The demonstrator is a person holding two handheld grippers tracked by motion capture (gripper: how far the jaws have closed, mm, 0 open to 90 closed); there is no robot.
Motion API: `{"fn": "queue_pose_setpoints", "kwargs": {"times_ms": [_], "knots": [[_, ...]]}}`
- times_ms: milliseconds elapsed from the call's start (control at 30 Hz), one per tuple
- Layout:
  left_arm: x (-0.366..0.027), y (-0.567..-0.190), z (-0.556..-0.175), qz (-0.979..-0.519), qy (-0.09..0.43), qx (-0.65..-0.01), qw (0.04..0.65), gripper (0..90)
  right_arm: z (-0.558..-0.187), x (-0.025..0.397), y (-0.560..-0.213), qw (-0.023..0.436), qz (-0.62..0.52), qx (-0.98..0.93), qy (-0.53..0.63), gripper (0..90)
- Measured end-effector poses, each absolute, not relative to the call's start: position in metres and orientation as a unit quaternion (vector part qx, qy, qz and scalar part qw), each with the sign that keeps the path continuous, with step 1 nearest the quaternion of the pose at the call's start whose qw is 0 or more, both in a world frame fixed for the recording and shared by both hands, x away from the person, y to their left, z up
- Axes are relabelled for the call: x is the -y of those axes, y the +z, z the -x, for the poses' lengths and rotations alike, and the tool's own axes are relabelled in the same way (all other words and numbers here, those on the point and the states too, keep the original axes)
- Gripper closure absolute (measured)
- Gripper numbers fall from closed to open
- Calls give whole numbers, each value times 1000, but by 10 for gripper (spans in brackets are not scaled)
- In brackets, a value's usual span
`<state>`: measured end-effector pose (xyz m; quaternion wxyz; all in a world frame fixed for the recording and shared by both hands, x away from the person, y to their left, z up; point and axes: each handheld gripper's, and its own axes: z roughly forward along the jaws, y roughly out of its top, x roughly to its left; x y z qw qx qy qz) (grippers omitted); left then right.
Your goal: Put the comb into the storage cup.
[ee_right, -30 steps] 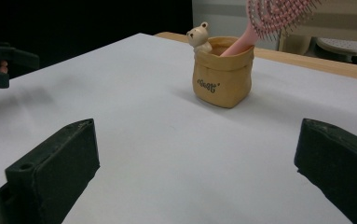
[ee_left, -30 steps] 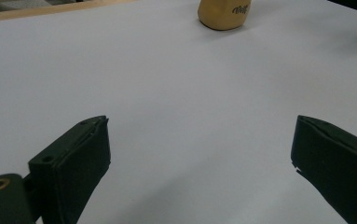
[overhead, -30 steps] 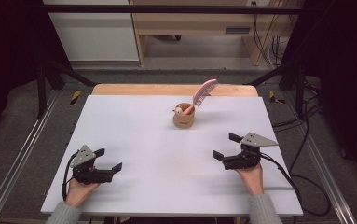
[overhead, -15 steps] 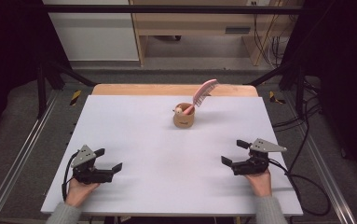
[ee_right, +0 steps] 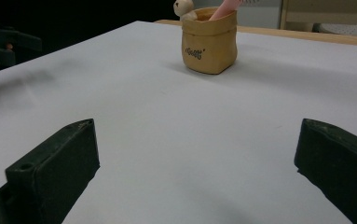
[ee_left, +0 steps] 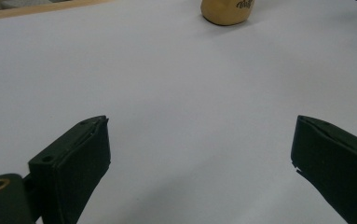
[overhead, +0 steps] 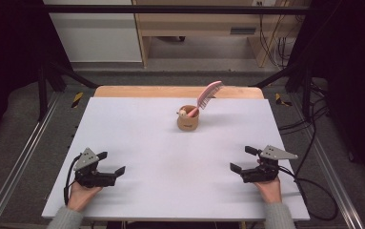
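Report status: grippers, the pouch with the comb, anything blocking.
Left gripper open, empty, near table edge. Right gripper open, empty, likewise. Pink comb stands tilted in tan pouch, far centre, untouched. Bare white table between; no obstruction.

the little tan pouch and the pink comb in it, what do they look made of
The tan pouch looks like soft matte kraft paper or leather-like fabric: its rim is rolled, its sides bulge and crease, and a small print sits on the front. The pink comb looks like hard moulded plastic, judging by its even colour and thin stiff teeth. Neither can be told for certain.
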<state>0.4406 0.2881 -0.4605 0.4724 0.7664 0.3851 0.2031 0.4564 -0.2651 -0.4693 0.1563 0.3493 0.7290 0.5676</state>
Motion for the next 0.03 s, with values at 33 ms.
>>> {"fn": "queue_pose_setpoints", "kwargs": {"times_ms": [33], "knots": [[-288, -461, -441, -767, 203, -385, 472, 45, -456, 265, -469, 156, -350, -729, 568, 3]]}}
